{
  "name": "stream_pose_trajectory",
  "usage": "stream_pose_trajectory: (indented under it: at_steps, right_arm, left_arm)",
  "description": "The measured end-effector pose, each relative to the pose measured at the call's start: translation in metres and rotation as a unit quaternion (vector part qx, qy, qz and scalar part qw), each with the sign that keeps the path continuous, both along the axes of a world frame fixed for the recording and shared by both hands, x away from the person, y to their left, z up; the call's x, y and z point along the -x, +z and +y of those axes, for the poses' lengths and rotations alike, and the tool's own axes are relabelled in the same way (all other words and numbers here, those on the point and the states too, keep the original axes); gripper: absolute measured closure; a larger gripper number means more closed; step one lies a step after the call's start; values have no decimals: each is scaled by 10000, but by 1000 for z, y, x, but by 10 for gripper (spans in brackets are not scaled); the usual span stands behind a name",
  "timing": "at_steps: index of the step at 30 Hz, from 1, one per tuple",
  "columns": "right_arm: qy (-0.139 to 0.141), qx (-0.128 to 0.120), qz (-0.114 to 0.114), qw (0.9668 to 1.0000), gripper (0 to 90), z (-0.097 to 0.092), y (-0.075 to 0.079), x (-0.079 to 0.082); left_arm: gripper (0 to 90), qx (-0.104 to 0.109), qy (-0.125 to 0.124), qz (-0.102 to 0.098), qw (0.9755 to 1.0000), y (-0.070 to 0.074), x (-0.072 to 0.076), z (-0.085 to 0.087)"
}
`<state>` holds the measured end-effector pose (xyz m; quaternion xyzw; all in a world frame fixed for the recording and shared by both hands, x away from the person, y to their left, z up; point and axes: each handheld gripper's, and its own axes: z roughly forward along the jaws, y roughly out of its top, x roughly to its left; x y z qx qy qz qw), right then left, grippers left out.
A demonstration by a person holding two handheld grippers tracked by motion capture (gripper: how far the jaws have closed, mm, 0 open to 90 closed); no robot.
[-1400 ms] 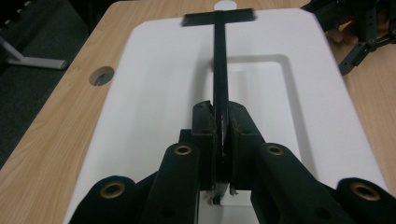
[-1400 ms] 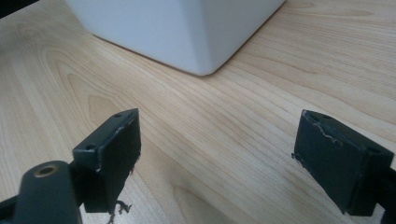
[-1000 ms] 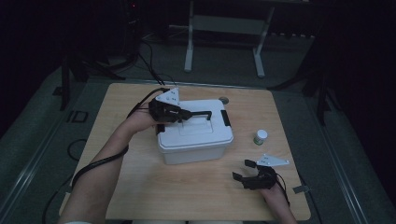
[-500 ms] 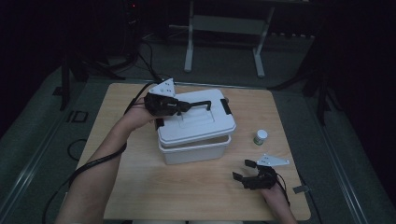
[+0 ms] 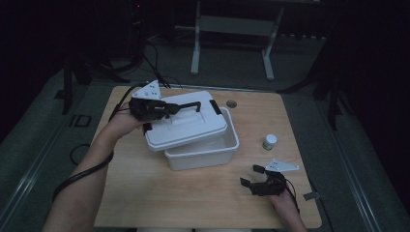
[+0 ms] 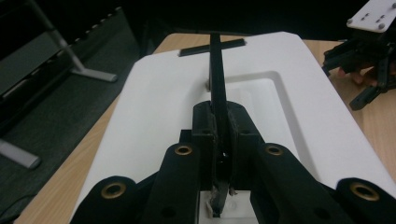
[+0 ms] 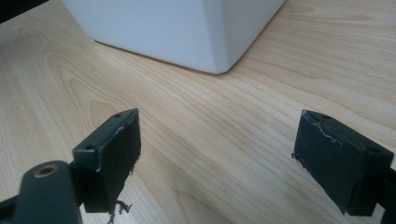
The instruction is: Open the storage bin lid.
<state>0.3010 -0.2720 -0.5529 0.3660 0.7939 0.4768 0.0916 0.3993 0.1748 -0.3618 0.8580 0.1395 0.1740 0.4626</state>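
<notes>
High view: left gripper (image 5: 193, 105) clamped on handle (image 5: 186, 106) of white lid (image 5: 186, 126), raised askew over open box (image 5: 203, 152). Left gripper view: jaws pinching handle (image 6: 218, 79). Right gripper view: right gripper (image 7: 217, 158) wide open, empty, near box (image 7: 177, 28).

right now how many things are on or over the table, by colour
white: 2, the lid held up by its black handle in the left gripper, and the open box
white-capped small bottle: 1
black grippers: 2, counting the right gripper
total: 5
</notes>
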Motion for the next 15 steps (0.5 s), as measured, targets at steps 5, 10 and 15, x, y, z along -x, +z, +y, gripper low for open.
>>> stream_pose_trajectory:
  at_steps: [5,10,15]
  right_arm:
    - [17,3,27,10000,146,3,0,0]
    - [22,44,32,10000,146,6,0,0]
    - [32,56,27,10000,146,9,1,-1]
  left_arm:
    - [835,29,206,22,9998,-3,7,23]
    - [835,40,409,20,9992,-5,16,48]
    - [834,70,673,-21,9977,-4,27,76]
